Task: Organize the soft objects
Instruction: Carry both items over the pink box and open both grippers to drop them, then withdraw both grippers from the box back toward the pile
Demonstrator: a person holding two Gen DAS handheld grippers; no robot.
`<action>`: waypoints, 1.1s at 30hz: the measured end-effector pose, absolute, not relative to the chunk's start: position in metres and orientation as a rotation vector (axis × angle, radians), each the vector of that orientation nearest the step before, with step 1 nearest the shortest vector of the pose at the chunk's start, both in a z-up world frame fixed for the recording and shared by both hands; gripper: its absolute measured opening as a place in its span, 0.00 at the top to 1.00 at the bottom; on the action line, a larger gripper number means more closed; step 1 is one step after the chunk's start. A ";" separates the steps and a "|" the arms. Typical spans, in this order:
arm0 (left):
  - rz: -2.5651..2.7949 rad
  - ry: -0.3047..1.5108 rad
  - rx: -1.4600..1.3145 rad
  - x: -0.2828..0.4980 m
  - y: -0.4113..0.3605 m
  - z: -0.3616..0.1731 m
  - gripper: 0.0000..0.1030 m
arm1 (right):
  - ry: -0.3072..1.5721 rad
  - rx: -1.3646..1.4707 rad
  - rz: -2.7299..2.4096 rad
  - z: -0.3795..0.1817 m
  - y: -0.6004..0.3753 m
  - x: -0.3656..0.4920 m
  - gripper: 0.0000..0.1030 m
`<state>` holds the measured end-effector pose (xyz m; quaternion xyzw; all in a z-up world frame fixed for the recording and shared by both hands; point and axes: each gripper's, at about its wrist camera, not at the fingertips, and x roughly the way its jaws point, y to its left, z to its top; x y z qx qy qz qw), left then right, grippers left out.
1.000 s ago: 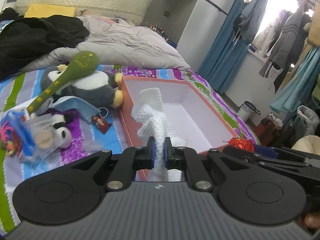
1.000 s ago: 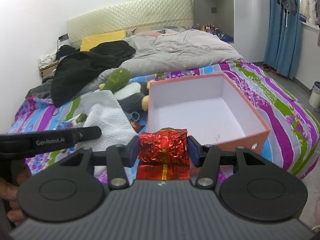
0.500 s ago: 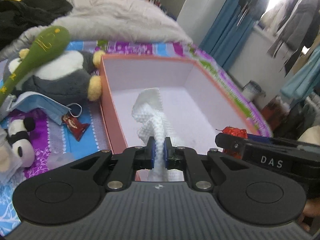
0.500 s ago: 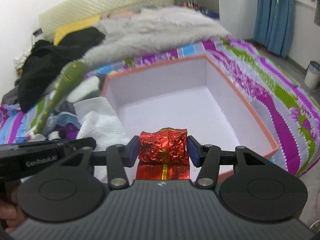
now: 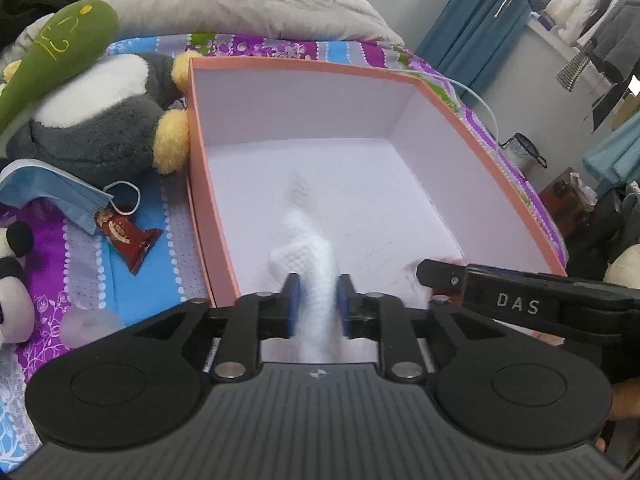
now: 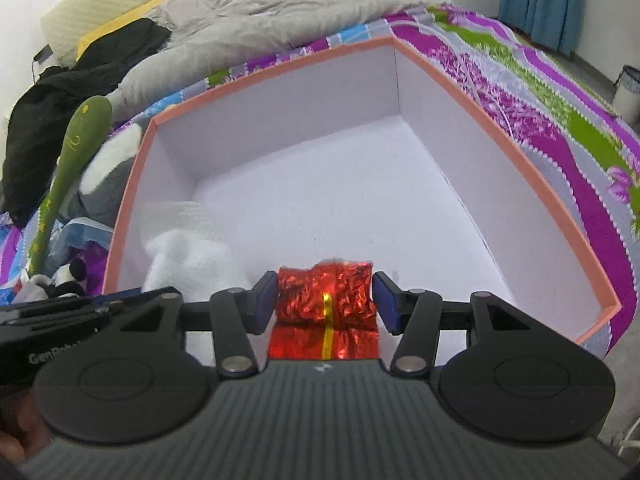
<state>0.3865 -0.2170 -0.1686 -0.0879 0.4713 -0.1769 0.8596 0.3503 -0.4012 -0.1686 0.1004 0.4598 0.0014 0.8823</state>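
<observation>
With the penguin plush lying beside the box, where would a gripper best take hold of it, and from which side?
Probably one of the penguin plush's yellow feet, approached from above on the side facing the orange box. The feet stick out as small soft lobes narrow enough for jaws, while the body is broad and partly covered by the green plush club.

A grey duvet (image 5: pixel 256 4) lies rumpled over the striped sheet (image 6: pixel 552 120) — black clothes (image 6: pixel 48 112) heaped beside it. Blue curtains (image 5: pixel 476 36) hang beyond — a bin (image 5: pixel 522 148) below.
</observation>
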 end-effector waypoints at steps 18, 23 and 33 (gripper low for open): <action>-0.320 0.828 -0.176 0.294 -0.179 -0.082 0.65 | 0.842 0.216 0.067 -0.103 -0.375 0.266 0.47; -0.307 0.789 -0.174 0.256 -0.164 -0.062 0.65 | 0.813 0.200 0.089 -0.087 -0.362 0.235 0.47; -0.270 0.724 -0.172 0.183 -0.131 -0.033 0.65 | 0.729 0.159 0.157 -0.056 -0.334 0.170 0.47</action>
